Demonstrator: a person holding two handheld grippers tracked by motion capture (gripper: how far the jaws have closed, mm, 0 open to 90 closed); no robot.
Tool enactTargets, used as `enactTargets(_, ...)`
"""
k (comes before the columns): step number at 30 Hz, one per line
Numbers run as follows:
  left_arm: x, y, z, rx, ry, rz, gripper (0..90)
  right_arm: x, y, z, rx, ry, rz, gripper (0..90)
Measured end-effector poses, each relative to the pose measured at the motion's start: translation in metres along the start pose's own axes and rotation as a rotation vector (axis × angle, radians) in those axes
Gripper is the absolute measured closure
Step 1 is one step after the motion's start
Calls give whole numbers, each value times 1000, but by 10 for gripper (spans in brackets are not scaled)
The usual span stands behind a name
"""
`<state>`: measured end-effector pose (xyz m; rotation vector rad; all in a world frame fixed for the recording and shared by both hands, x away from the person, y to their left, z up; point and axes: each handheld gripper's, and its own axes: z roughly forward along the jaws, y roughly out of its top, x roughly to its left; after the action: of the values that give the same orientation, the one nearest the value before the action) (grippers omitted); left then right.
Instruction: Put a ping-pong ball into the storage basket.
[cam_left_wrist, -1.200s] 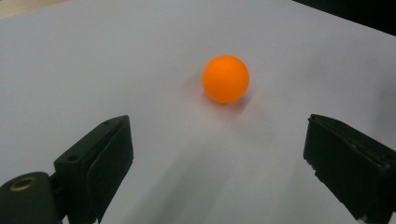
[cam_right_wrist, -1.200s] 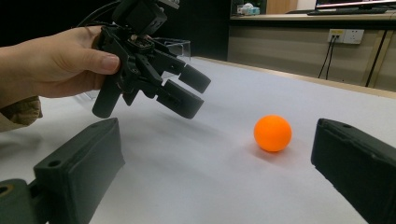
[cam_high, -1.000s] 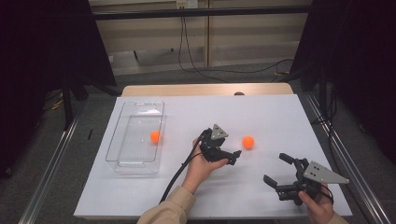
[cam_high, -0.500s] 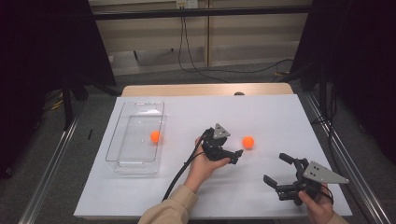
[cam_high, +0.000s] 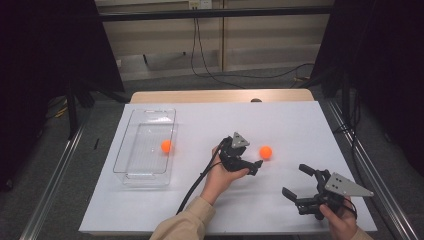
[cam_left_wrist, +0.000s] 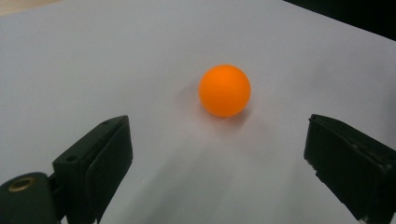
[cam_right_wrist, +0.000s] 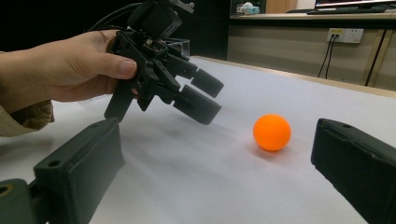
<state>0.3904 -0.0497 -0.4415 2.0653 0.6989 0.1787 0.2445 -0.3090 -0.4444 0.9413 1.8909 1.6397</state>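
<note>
The left gripper (cam_high: 256, 166) is open, and the ball (cam_high: 266, 152) sits on the white surface (cam_high: 300, 130) just past its tips, not yet between the jaws. The right gripper (cam_high: 299, 185) is open too and holds nothing; it rests low near the front edge, well apart from the ball. Another ball (cam_high: 166, 146) lies in the clear tray (cam_high: 131, 150) on the left.

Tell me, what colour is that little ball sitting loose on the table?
Plain orange ball, clearest in the left gripper view.
</note>
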Motion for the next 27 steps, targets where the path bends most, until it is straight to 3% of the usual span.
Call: enactTargets(27, -3, 5, 15, 9, -3, 0, 79, -1, 0, -1, -2, -2, 2, 18)
